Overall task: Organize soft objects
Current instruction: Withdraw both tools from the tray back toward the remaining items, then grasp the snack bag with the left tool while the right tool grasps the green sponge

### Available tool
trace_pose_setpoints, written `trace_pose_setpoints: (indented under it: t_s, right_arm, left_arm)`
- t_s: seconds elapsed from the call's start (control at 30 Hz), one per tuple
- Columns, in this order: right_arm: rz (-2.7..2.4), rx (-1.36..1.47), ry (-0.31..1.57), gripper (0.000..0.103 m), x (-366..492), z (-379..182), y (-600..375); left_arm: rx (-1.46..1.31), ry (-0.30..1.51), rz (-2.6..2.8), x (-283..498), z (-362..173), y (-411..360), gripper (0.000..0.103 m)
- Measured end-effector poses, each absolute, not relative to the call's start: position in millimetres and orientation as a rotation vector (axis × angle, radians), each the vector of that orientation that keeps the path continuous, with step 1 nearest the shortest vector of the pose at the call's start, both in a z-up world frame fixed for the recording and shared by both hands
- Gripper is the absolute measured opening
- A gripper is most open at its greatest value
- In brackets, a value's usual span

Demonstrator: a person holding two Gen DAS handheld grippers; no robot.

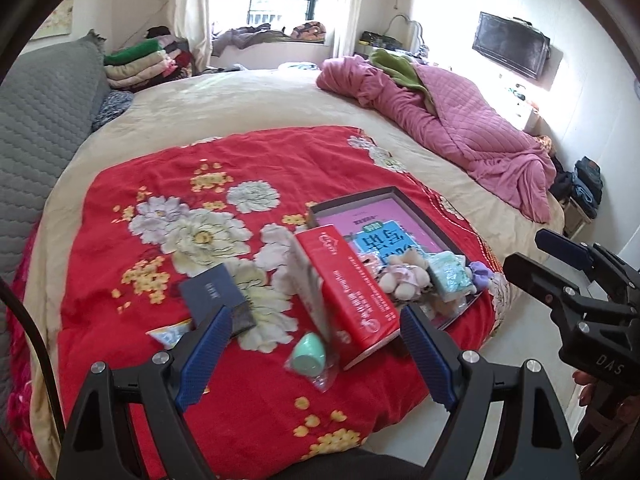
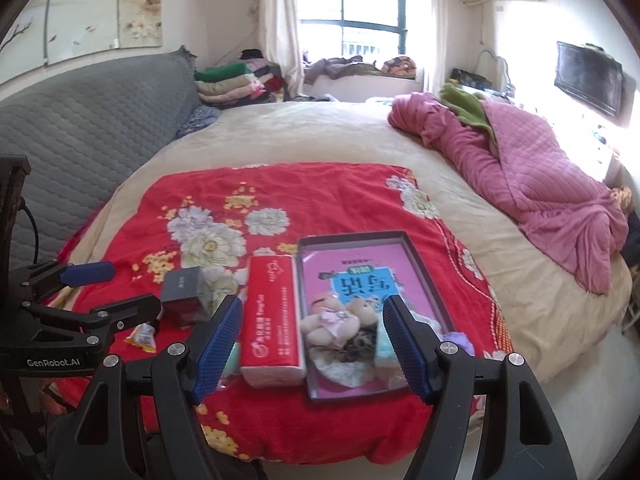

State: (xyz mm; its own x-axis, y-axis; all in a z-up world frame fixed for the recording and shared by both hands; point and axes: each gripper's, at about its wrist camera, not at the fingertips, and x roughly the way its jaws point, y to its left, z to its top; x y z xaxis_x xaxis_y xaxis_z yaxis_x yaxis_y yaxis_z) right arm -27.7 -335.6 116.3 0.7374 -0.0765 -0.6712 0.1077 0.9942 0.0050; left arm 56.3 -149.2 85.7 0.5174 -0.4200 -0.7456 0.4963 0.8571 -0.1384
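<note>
My left gripper (image 1: 316,354) hangs with jaws apart and empty over the red floral blanket (image 1: 160,184) on the bed. My right gripper (image 2: 312,340) is spread too, framing the plush bears (image 2: 334,322), which lie in the dark tray (image 2: 360,235) at its 6 o'clock end, beside a mint cloth (image 1: 450,276) at 3 o'clock. I judge the tray gathers the soft things. The red tissue pack (image 2: 272,312) lies against the tray at 9 o'clock, probably next. A mint sponge (image 1: 307,354) waits bagged near my left gripper.
</note>
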Motion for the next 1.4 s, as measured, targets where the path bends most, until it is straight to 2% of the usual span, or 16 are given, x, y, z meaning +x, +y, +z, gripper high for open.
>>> trace_pose_setpoints:
  t_s: [0.33, 0.9, 1.4]
  right_arm:
    - [-0.016, -0.016, 0.753, 0.074, -19, 109, -287]
    - [0.090, -0.111, 0.881, 0.074, 13, 47, -222]
    - [0.148, -0.374, 1.090, 0.074, 49, -50, -180]
  left_arm:
    - [0.060, 0.880, -0.478, 51, 77, -98, 0.086]
    - [0.040, 0.981, -0.354, 65, 13, -38, 0.086]
    - [-0.072, 1.156, -0.281, 97, -64, 7, 0.086]
